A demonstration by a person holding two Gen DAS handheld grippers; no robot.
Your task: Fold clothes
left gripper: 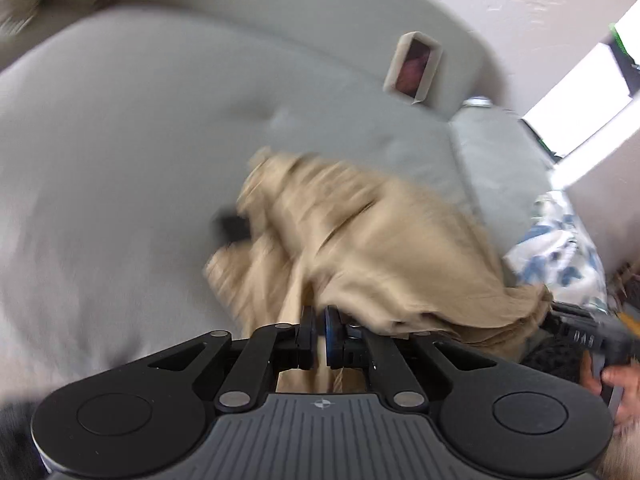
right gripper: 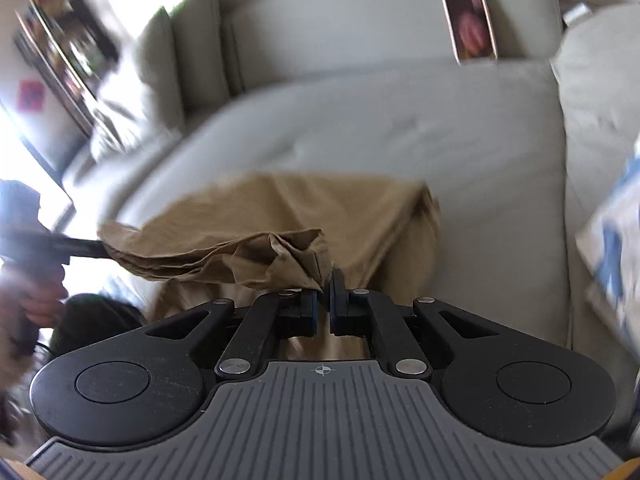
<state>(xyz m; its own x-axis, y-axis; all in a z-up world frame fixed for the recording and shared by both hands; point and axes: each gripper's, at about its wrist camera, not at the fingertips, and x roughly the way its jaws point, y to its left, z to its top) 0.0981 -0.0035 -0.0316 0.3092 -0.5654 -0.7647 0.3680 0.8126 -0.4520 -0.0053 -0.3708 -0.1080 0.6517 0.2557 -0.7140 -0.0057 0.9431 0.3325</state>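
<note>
Fingers of left gripper (left gripper: 320, 322) pinch tan garment (left gripper: 352, 248) at its near edge; cloth partly covers the right finger. Right gripper (right gripper: 325, 294) fingers are pressed together on a bunched corner of the same garment (right gripper: 288, 220), contact point hidden by folds. Garment hangs between both, draped over the grey sofa seat (left gripper: 120, 152). Motion blur throughout. Small dark item (left gripper: 232, 226) beside the cloth unreadable. Far: framed picture (right gripper: 470, 24) against the backrest, blue-white patterned fabric (left gripper: 560, 248) at right, cut off.
</note>
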